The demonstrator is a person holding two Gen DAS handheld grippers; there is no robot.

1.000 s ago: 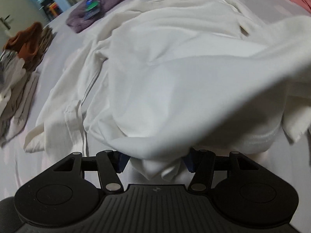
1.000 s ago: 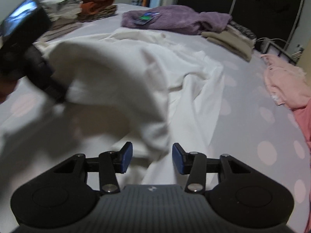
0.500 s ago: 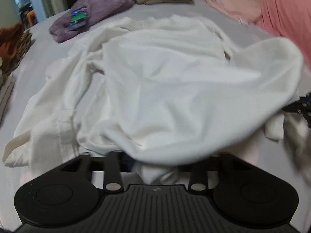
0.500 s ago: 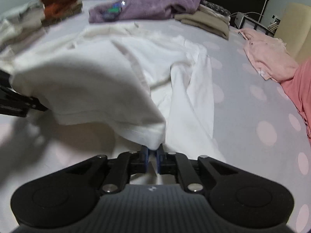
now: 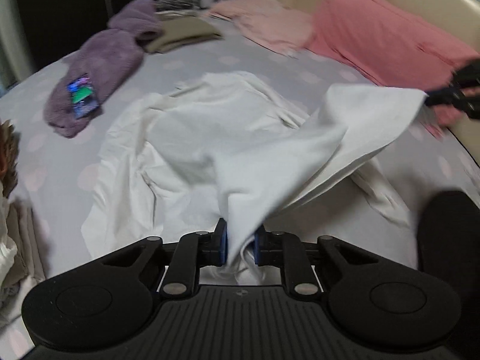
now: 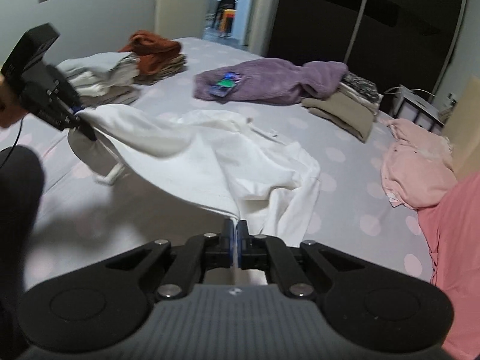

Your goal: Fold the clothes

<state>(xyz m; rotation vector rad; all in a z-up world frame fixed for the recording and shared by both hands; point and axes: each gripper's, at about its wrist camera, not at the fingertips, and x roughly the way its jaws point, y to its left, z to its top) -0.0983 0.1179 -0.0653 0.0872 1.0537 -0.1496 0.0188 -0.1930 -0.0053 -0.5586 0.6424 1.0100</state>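
A white garment [image 5: 228,138] lies crumpled on the grey dotted bed, with one edge lifted and stretched between the two grippers. My left gripper [image 5: 240,244] is shut on a bunched corner of it. My right gripper [image 6: 236,237] is shut on the opposite corner of the white garment [image 6: 210,153]. In the left wrist view the right gripper [image 5: 444,96] shows at far right gripping the cloth. The right wrist view shows the left gripper [image 6: 76,120] at far left doing the same. The rest of the garment stays on the bed.
A purple fleece [image 6: 270,82] with a colourful tag, folded beige and patterned clothes [image 6: 345,108], pink garments [image 6: 417,162] and a salmon sheet [image 5: 381,39] lie around. Folded stacks [image 6: 114,75] with an orange item sit at the far left. A person's dark knee [image 5: 450,234] is near.
The right gripper closed on the garment's corner. Both grippers lifted and pulled apart, stretching the white edge taut between them; the views swung toward the bed's far side.
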